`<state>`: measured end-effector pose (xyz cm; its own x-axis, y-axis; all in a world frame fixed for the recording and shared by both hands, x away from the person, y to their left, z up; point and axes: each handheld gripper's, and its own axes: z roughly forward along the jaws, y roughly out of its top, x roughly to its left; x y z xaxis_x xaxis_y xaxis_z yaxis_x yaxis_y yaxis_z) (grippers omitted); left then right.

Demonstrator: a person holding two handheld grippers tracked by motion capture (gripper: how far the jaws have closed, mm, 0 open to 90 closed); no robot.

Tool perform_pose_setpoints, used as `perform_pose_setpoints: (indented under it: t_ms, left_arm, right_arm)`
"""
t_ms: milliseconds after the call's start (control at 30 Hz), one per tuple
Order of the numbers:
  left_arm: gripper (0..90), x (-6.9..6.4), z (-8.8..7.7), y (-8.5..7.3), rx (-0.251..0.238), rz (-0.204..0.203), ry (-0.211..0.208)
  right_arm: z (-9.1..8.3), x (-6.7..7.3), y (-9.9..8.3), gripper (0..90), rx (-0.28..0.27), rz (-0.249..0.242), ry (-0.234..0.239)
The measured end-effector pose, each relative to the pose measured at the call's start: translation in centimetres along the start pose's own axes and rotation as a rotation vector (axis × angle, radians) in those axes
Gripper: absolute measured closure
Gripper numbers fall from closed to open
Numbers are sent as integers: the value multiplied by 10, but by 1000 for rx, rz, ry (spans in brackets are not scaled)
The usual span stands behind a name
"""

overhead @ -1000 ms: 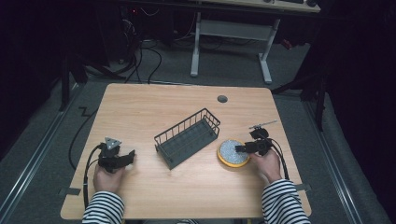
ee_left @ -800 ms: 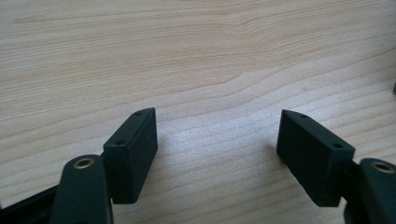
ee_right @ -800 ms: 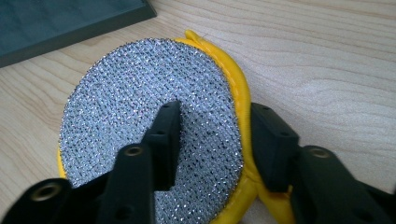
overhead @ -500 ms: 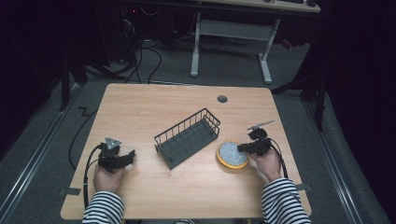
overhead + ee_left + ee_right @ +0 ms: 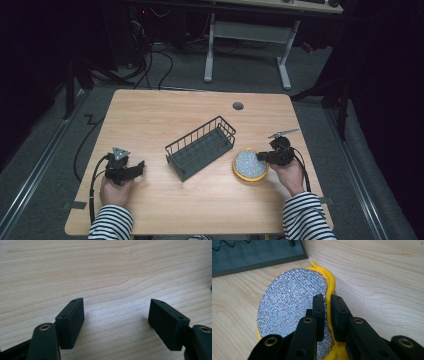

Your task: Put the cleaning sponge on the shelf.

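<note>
Right gripper [image 5: 326,315] clenched on scrub sponge [image 5: 294,302] rim, ready to lift; wire basket [image 5: 201,146] at 9 o'clock. Left gripper [image 5: 116,320] released, parked idle.

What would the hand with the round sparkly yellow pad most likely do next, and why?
Probably lift it a little. The right gripper has just closed its jaws on the yellow rim of the scouring pad, which lies flat on the table. The wire basket stands just beside it, so raising the pad clear of the wood looks like the natural step before carrying it there.
</note>
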<state>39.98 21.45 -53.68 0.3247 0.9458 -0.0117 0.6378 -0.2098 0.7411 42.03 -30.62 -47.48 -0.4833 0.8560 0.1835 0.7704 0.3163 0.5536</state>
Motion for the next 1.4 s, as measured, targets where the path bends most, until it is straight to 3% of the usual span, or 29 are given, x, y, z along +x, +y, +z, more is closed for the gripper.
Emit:
perform_pose_setpoints:
  t_ms: [567, 967, 1133, 1400]
  left_arm:
    - [295, 0, 0, 0, 0, 0, 0]
    - [295, 0, 0, 0, 0, 0, -1]
    - [295, -1, 0, 0, 1, -1, 2]
    - [295, -1, 0, 0, 1, -1, 1]
  right_arm:
    - [-28, 12, 15, 829, -66, -59, -27]
    - [-48, 20, 29, 829, -129, -81, -13]
    - [-56, 25, 37, 829, -178, -76, 20]
    - [-61, 32, 52, 829, -186, -90, 24]
